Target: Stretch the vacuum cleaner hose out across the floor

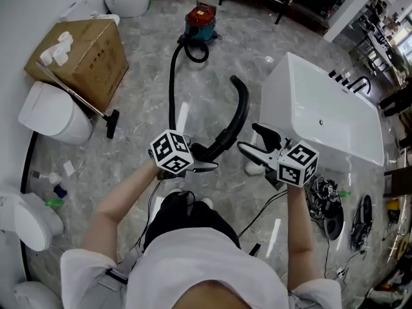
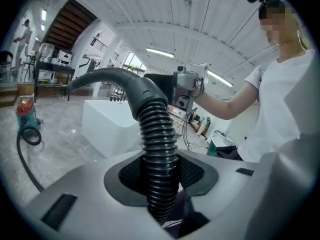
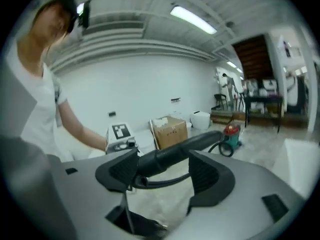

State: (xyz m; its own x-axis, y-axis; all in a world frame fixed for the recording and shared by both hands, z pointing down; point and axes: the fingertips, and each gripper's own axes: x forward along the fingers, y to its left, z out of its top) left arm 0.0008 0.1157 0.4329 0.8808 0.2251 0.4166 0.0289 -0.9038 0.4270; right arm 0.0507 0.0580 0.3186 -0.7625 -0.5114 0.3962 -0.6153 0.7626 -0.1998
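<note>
A black vacuum hose (image 1: 172,76) runs from the red and teal vacuum cleaner (image 1: 200,20) across the grey floor, down to my left gripper (image 1: 207,165). That gripper is shut on the ribbed hose (image 2: 157,149) just behind its curved rigid end (image 1: 239,111), which rises past the jaws. In the left gripper view the pads clamp the ribs on both sides. My right gripper (image 1: 257,141) stands open a little to the right of the curved end. In the right gripper view the smooth hose end (image 3: 175,156) lies beyond the open jaws, touching neither pad.
A white bathtub (image 1: 328,108) stands close on the right, with cables and gear (image 1: 328,198) on the floor beside it. At the left are a cardboard box (image 1: 84,56), a long-handled floor tool (image 1: 77,95) and toilets (image 1: 55,111).
</note>
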